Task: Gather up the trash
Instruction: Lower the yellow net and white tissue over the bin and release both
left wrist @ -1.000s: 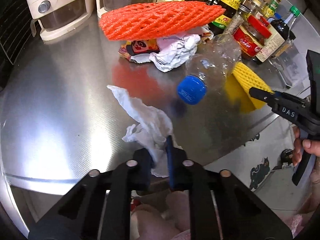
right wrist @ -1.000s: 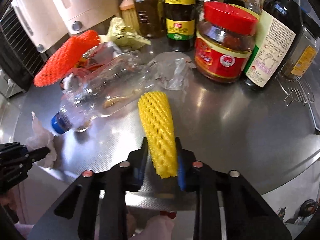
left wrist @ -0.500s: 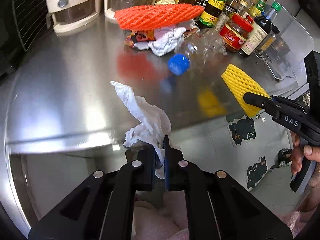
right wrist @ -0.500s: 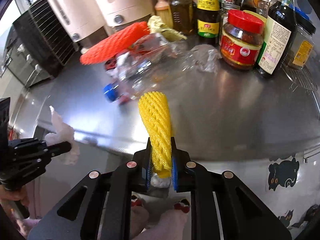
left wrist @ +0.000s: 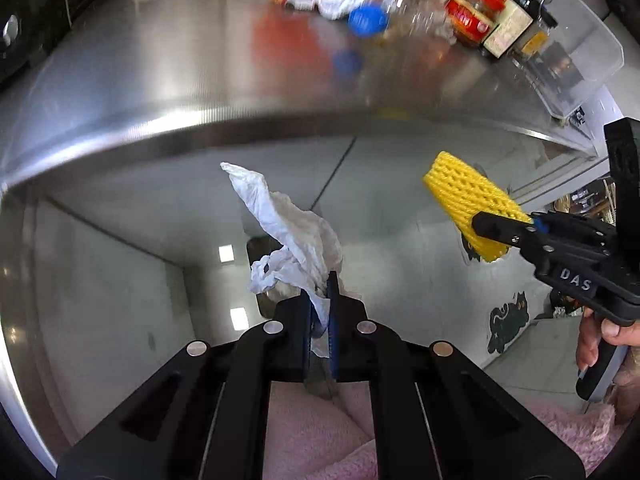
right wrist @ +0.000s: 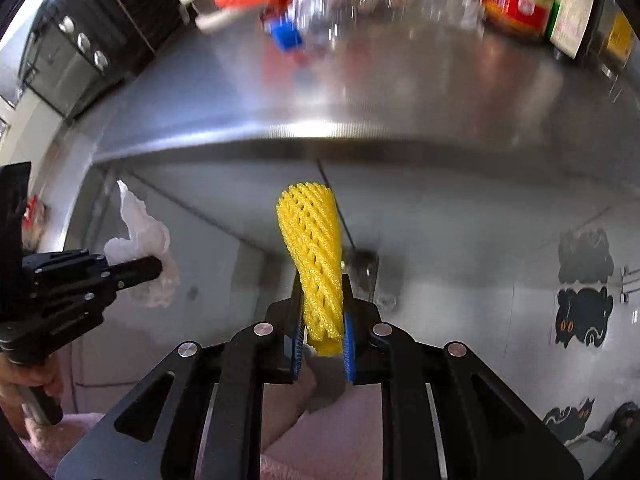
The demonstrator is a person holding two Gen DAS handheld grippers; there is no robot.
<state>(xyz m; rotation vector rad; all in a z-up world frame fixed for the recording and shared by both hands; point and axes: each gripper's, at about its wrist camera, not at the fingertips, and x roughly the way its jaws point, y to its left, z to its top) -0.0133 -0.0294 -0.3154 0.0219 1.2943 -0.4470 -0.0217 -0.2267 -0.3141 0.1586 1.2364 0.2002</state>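
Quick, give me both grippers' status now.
Left gripper: shut on the white tissue.
Right gripper: shut on the yellow foam net.

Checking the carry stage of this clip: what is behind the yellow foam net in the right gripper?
Behind the yellow foam net, clamped in the right gripper, is the steel cabinet front below the counter edge. The net covers part of a dark seam there. No bin shows.

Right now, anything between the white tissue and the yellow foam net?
Nothing solid. In the left wrist view the white tissue in the left gripper and the yellow foam net in the right gripper hang apart, only the steel cabinet front behind.
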